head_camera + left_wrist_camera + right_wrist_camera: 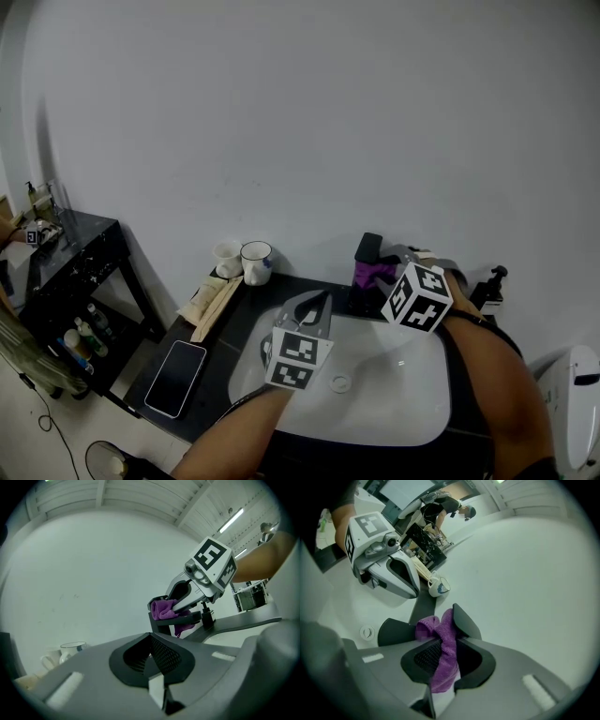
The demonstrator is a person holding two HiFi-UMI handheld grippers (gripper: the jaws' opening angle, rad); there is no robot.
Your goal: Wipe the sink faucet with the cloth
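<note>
White wall (281,112) backs a black counter (239,305) holding a white sink (412,422). The right gripper (446,654) is clamped on the purple cloth (440,630), which lies against the black faucet (367,246) just ahead of its jaws. The left gripper (149,662), jaws together and empty, hovers over the sink to the right gripper's left. Mugs (255,262) stand beyond it, farther left.

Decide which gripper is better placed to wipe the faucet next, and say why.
Right. The right gripper is shut on the purple cloth, held against the faucet. The left gripper holds nothing, fingers together, out over the sink.
</note>
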